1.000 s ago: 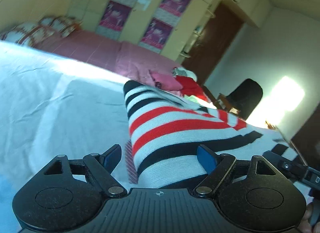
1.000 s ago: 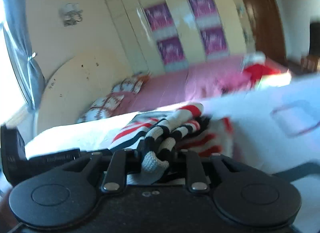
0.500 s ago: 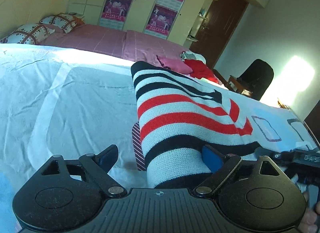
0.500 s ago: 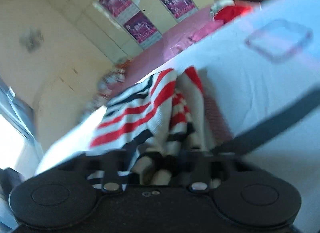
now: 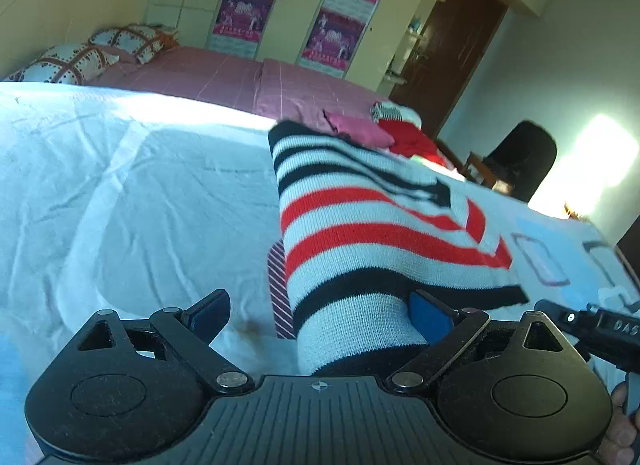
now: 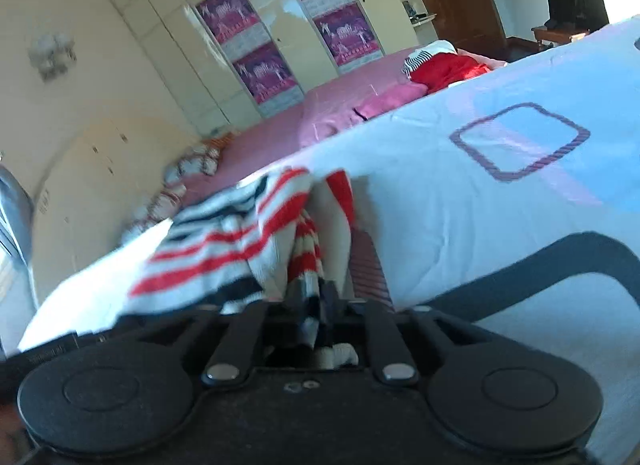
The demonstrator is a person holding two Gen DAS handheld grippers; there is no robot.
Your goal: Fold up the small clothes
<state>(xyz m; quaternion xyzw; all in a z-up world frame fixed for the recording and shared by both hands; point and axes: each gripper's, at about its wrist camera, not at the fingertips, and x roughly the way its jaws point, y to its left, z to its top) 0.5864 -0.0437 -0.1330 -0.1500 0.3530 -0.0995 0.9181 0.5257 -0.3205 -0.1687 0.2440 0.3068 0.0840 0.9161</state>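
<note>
A knitted sweater [image 5: 360,233] with white, black and red stripes lies folded on the white bed sheet [image 5: 120,205]. My left gripper [image 5: 318,313] stands wide over its near hem, jaws still opening. The hem drapes against the blue right pad [image 5: 428,315], while the left fingertip [image 5: 208,313] is clear of it. In the right wrist view the sweater [image 6: 224,249] is bunched, and a fold of it fills the narrow gap of my right gripper [image 6: 314,305], whose jaws are opening. The right gripper's black body [image 5: 592,325] shows at the left view's right edge.
A maroon striped cloth [image 5: 278,285] peeks out under the sweater. A pile of red and pink clothes [image 5: 412,141] lies on the pink bed behind, with pillows [image 5: 68,63] at its far left. A black chair [image 5: 520,157] and a brown door stand beyond.
The left jaws spread wider and the sweater settled flatter on the sheet. The right gripper rolled and sank toward the bed with the bunched fabric, its fingers parting a little.
</note>
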